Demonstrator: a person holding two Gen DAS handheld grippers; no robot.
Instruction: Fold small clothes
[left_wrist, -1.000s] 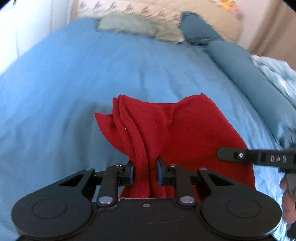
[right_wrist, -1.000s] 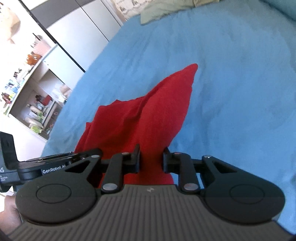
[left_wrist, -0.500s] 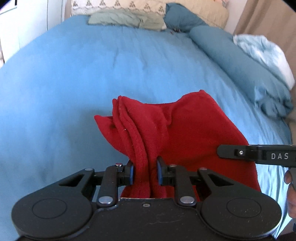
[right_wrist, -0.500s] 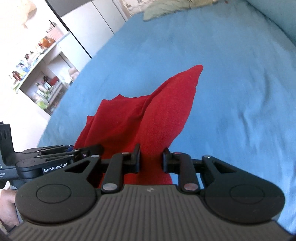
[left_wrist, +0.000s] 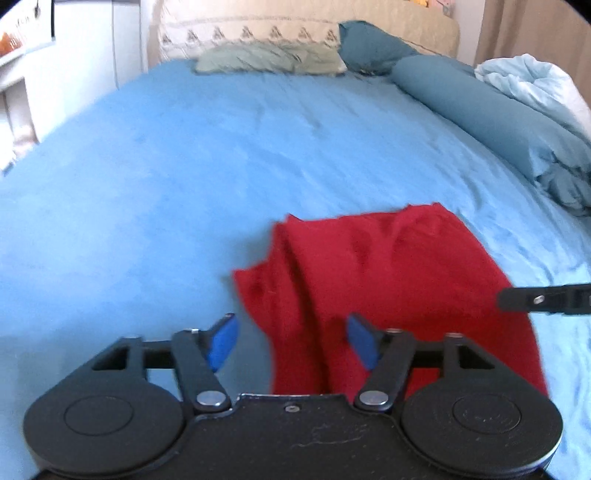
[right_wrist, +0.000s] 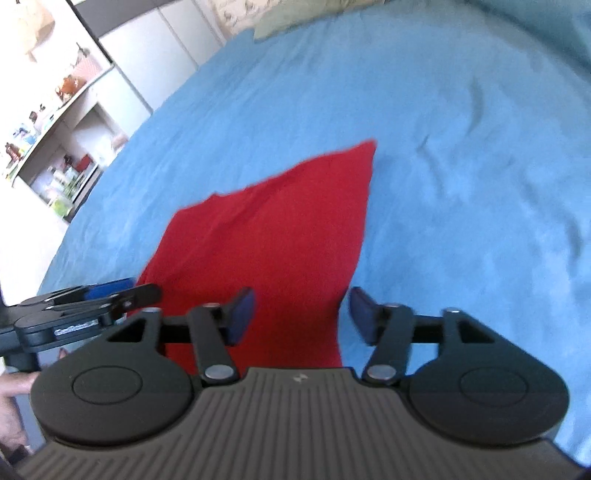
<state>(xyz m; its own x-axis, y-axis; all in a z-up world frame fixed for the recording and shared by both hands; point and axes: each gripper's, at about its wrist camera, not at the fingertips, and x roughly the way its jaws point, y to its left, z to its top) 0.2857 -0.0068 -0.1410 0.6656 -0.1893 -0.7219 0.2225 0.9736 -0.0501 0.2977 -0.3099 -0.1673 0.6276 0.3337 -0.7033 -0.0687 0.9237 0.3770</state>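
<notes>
A small red garment (left_wrist: 388, 280) lies on the blue bed sheet (left_wrist: 184, 177), bunched in folds at its left side. My left gripper (left_wrist: 291, 341) is open just above its near left edge, with the cloth loose between the blue pads. In the right wrist view the red garment (right_wrist: 280, 236) lies flatter, with one corner pointing away. My right gripper (right_wrist: 301, 314) is open over its near right edge and holds nothing. Each gripper shows at the edge of the other's view.
Pillows (left_wrist: 269, 59) and a teal bolster (left_wrist: 480, 110) lie at the head and right side of the bed, with a crumpled pale duvet (left_wrist: 535, 85). White cupboards and cluttered shelves (right_wrist: 55, 129) stand to the left of the bed.
Both grippers were shut on the red garment and have opened and let it go. The garment has dropped onto the sheet and lies flatter.
</notes>
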